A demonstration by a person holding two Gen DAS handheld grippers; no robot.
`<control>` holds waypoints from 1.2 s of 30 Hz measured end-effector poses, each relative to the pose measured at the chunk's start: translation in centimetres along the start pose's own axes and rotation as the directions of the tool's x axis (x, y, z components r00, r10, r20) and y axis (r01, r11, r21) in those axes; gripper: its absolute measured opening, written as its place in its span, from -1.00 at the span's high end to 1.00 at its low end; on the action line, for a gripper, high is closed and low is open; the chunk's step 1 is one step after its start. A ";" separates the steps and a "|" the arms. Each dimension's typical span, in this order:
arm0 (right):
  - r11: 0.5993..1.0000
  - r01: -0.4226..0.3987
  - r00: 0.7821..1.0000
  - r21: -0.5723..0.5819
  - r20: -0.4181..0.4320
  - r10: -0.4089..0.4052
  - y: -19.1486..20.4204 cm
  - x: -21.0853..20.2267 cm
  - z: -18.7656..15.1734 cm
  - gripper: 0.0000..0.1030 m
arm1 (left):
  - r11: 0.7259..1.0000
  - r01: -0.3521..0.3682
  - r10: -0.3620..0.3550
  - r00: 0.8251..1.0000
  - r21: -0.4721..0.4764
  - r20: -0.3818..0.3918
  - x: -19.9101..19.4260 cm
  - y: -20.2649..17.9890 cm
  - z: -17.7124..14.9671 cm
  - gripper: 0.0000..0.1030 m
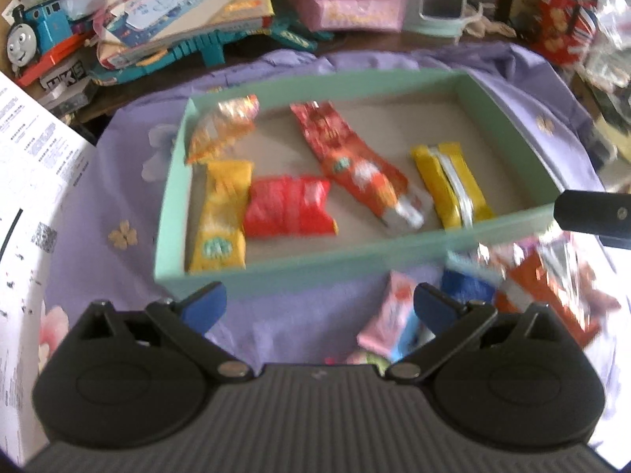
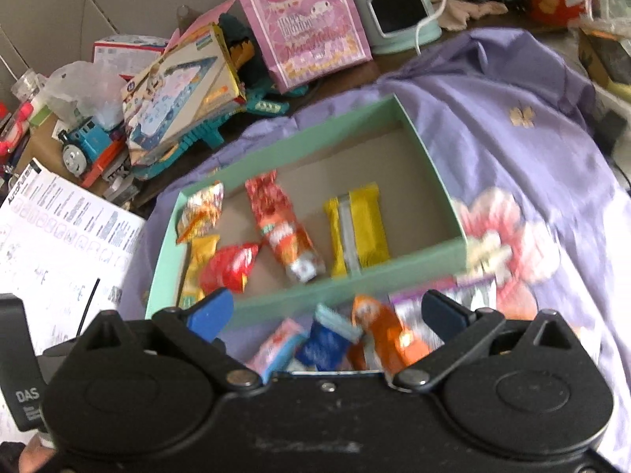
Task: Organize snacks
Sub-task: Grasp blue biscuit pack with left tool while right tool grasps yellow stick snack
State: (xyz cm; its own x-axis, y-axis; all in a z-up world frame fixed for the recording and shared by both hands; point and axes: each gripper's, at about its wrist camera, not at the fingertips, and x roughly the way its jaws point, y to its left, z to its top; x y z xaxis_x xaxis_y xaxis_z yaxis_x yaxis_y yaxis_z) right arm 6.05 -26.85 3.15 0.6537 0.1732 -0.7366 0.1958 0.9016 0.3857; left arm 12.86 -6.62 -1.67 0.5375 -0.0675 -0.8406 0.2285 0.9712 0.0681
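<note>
1. Left wrist view: left tongs (image 1: pixel 319 305) gape wide with nothing between the blue pads, hovering over the purple cloth (image 1: pixel 299 323) just in front of the green box (image 1: pixel 315 272).
2. Same view, inside the box: an orange-gold packet (image 1: pixel 223 128) in the far left corner, a yellow packet (image 1: pixel 223 216) below it against the left wall, a red packet (image 1: pixel 288 207) touching that yellow one, a long red-orange packet (image 1: pixel 355 163) lying diagonally mid-box, and a yellow-and-silver packet (image 1: pixel 451 185) to its right.
3. Same view, outside the box on the cloth: a pink packet (image 1: pixel 388 319), a blue packet (image 1: pixel 467 285) and an orange packet (image 1: pixel 544 287) bunched near the front wall (blurry, print unreadable). Part of a black tool (image 1: pixel 591 216) enters at the right edge.
4. Right wrist view: right tongs (image 2: pixel 325 311) also spread wide and empty, poised over the loose pile, with pink packet (image 2: pixel 276 347), blue packet (image 2: pixel 327 339) and orange packet (image 2: pixel 382 335) between the fingers' span but ungripped.
5. Same view: green box (image 2: pixel 355 280) sits on the purple cloth (image 2: pixel 512 138), right half bare (the same five packets inside).
6. Behind, on the table: a toy train (image 2: pixel 84 146), a pink gift bag (image 2: pixel 303 19), stacked boxes.
</note>
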 end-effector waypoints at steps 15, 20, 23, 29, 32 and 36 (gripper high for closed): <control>0.999 0.037 0.992 0.030 -0.123 -0.033 -1.8 -0.3 -9.4 -0.33 | 0.999 0.014 -0.018 0.996 -0.045 -0.086 1.0 1.4 -6.4 -1.00; 0.998 0.065 0.989 0.000 -0.136 -0.064 -1.1 1.1 -10.0 -0.06 | 0.997 0.016 -0.022 0.996 -0.069 -0.090 1.2 1.7 -6.6 -1.00; 0.997 0.074 0.988 -0.019 -0.135 -0.076 -1.0 2.0 -10.1 0.35 | 0.998 0.024 -0.028 0.997 -0.064 -0.076 1.0 1.4 -6.3 -1.00; 0.998 0.066 0.991 -0.015 -0.112 -0.068 -1.6 1.2 -10.2 0.64 | 0.999 0.044 -0.044 0.999 -0.002 -0.029 0.8 -0.6 -4.9 -1.00; 0.997 0.076 0.990 0.003 -0.118 -0.075 -2.5 0.7 -10.3 0.64 | 0.997 0.063 -0.063 0.998 0.048 0.000 0.7 -2.3 -4.1 -0.97; 0.998 0.055 0.991 0.044 -0.123 -0.050 -3.8 0.2 -10.7 0.64 | 0.987 0.106 -0.109 0.994 0.118 0.015 0.9 -5.1 -3.0 -0.69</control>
State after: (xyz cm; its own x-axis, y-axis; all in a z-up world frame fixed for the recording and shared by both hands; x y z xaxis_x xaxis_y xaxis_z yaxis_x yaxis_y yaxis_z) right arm -2.37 -25.97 -4.43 0.5483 0.1757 -0.8176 0.2634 0.8916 0.3682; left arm 9.79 -10.96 -4.38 0.5218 -0.1766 -0.8346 0.3787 0.9246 0.0412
